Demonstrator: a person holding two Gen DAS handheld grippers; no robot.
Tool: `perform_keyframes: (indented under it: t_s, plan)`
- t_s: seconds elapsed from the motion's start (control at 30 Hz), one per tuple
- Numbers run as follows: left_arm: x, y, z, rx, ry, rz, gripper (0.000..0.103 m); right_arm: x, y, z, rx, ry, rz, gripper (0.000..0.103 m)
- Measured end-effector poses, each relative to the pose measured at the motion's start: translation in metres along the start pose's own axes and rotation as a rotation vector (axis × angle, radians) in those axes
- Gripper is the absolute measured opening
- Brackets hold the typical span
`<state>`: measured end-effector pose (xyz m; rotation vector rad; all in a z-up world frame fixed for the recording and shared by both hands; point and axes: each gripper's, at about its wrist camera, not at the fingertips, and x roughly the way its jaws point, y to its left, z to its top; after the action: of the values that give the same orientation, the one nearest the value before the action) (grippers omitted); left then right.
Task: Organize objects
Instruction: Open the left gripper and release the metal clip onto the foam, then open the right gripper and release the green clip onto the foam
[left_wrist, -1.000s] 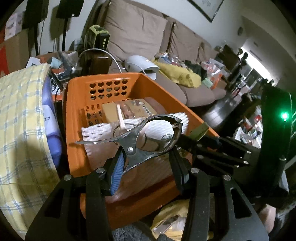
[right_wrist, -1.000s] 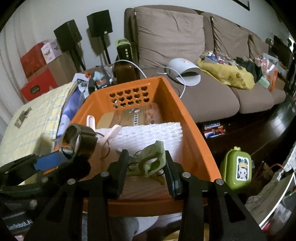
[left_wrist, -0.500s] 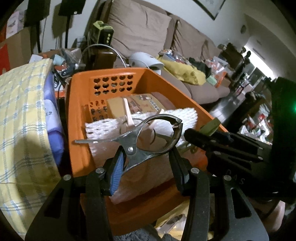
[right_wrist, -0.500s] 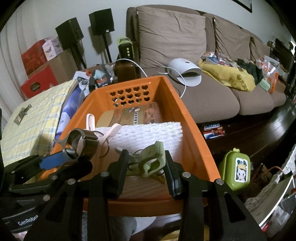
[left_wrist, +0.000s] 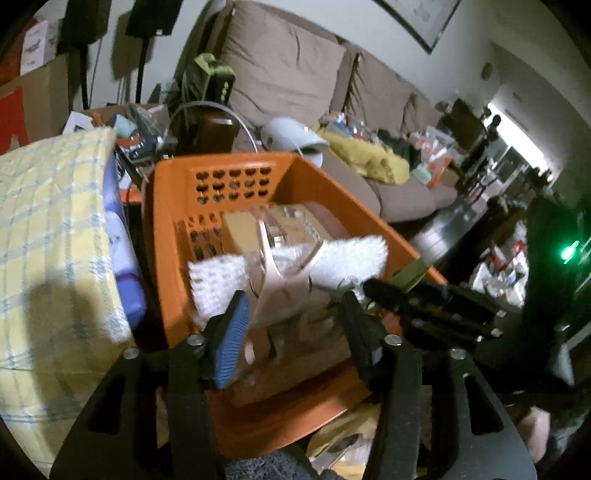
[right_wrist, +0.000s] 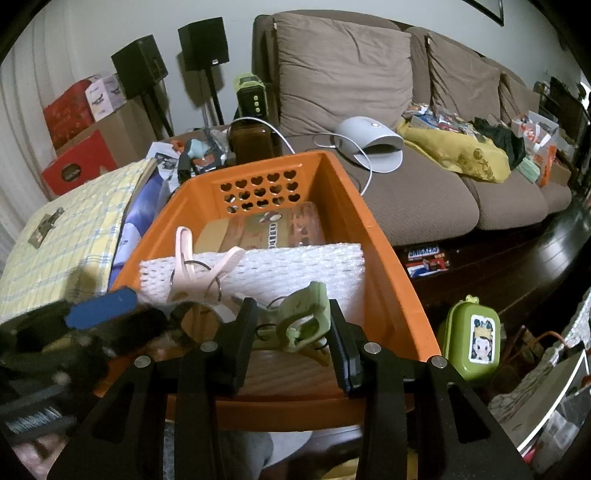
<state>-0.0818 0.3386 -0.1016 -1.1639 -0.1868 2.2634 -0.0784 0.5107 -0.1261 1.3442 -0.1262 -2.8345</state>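
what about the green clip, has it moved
No. The green clip stays in the right gripper, same spot over the basket rim.

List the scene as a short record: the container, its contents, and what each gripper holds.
container: orange basket
inside: white foam sheet; pink clip at the sheet's left end; flat box behind
right gripper: shut on green clip, above the basket's near end
left gripper: jaws have just been opening; nothing visibly gripped between them
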Motion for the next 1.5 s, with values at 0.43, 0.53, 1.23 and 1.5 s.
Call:
perform_keyframes:
  t_s: [0.43,0.53,1.23,1.5]
  plan:
    - [-0.021,0.016,0.014,-0.038,-0.052,0.019,0.057,0.007,0.02,-0.002,-0.072,0.027,0.04,0.028]
    - [-0.023,0.017,0.015,-0.039,-0.052,0.023,0.057,0.008,0.022,-0.004,-0.085,0.032,0.048,0.031]
    - [-0.042,0.013,0.018,0.026,-0.064,0.071,0.064,0.001,0.004,0.0,0.002,-0.014,0.021,0.031]
    - [-0.041,0.014,0.016,0.036,-0.06,0.083,0.064,0.009,0.027,-0.005,-0.08,0.033,0.085,0.028]
